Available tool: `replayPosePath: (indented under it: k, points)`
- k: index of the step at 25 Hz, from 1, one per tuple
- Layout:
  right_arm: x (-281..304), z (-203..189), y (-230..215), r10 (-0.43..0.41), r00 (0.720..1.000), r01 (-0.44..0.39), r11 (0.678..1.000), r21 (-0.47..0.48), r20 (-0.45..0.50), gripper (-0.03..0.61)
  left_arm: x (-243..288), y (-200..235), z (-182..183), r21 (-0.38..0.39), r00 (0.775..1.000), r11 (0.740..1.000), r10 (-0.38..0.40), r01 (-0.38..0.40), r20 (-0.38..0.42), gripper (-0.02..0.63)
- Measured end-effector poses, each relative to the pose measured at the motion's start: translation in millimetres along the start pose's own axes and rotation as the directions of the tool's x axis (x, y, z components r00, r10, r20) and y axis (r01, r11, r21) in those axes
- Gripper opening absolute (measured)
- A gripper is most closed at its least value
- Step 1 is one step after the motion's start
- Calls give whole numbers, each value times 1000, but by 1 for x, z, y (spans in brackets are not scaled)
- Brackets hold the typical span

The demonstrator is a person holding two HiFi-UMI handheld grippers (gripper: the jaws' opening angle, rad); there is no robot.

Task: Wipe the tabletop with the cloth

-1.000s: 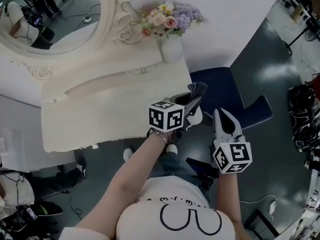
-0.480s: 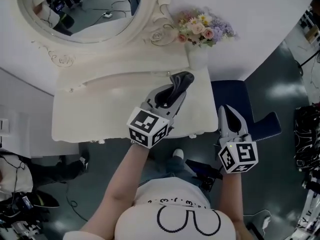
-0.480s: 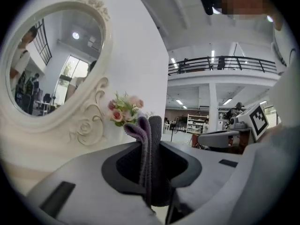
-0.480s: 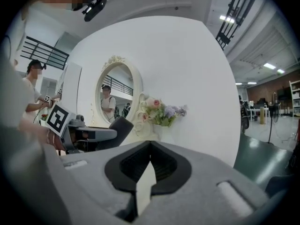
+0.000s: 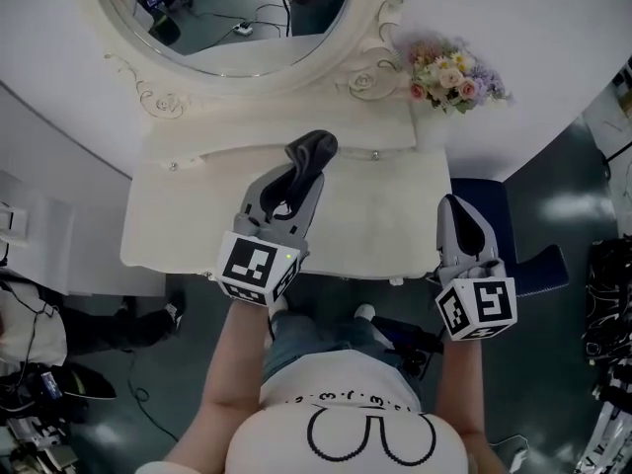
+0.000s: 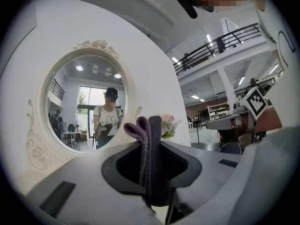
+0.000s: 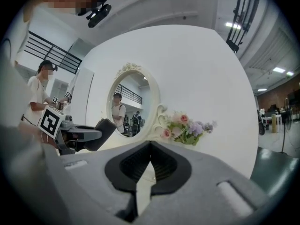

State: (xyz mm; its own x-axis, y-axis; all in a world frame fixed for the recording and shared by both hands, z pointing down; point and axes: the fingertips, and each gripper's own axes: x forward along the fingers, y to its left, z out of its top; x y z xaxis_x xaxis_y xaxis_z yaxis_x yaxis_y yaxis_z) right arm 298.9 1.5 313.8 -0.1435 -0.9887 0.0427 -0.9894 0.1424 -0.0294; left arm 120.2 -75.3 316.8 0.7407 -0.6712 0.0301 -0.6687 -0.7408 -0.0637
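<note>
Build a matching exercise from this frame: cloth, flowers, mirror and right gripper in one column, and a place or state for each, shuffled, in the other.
Things:
1. cloth
2. flowers
3. mirror
4. right gripper

Places or states:
A. shut, with nothing in it
B. at the back right corner of the table
C. at the back of the table, in the middle
D. clamped in the left gripper

Pairs: 1-D, 2-B, 3-C, 4-A
</note>
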Motion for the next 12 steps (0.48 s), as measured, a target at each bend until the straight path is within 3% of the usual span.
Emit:
replayPosePath:
  k: [12]
  points:
    - [40, 32, 94, 116, 992, -111, 989, -99, 41, -5, -88, 107, 31, 18, 969, 973, 226, -229, 96, 95]
